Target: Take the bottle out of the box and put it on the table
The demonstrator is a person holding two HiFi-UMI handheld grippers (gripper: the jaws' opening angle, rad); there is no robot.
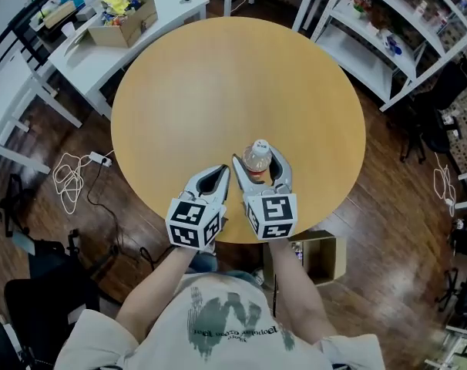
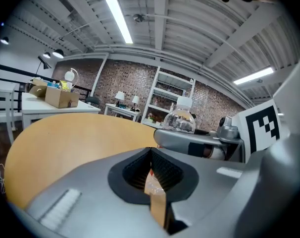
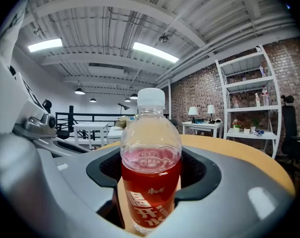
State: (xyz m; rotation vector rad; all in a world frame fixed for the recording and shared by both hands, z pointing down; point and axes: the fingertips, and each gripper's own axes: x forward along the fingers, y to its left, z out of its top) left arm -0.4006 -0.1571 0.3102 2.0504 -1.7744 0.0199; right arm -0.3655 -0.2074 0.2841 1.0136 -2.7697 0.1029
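A clear bottle (image 1: 257, 159) with a white cap and red drink stands upright between the jaws of my right gripper (image 1: 258, 165), which is shut on it over the near part of the round wooden table (image 1: 233, 75). The right gripper view shows the bottle (image 3: 151, 172) filling the hollow of the right gripper (image 3: 152, 155). I cannot tell whether its base touches the tabletop. My left gripper (image 1: 220, 173) is just to the left, jaws together and empty. In the left gripper view, my left gripper (image 2: 151, 155) is shut, and the bottle (image 2: 180, 120) shows beyond it to the right.
An open cardboard box (image 1: 326, 257) sits on the floor under the table's near right edge. A white desk (image 1: 168, 6) with another box of items (image 1: 125, 21) stands at the far left. White shelves (image 1: 388, 37) stand at the far right. Cables (image 1: 72, 176) lie on the floor.
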